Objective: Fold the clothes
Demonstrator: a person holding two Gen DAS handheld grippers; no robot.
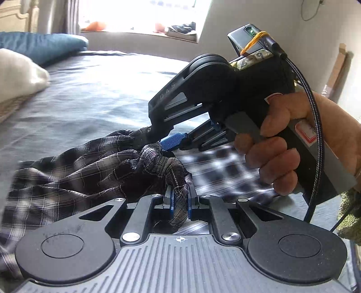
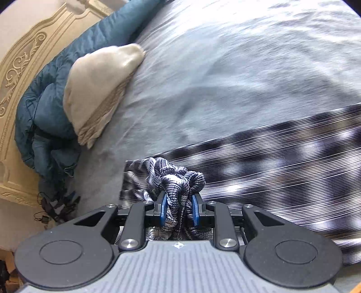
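A dark plaid shirt (image 1: 74,171) hangs bunched over a grey-blue bed (image 1: 94,90). In the left wrist view my left gripper (image 1: 179,204) is shut on a narrow fold of the shirt between its blue pads. Just ahead, my right gripper (image 1: 155,140), held in a person's hand (image 1: 277,144), bites another bunch of the same shirt. The right wrist view shows that right gripper (image 2: 179,210) shut on a thick wad of the plaid shirt (image 2: 176,180). More of the shirt streaks blurred across the bed (image 2: 225,78) at the right.
A cream pillow (image 2: 101,90) and a teal duvet (image 2: 47,108) lie against a carved cream headboard (image 2: 20,65). Black cables (image 2: 52,211) trail by the bed's corner. A bright window sill (image 1: 144,27) with loose items is beyond the bed, and a white wall (image 1: 282,20) at the right.
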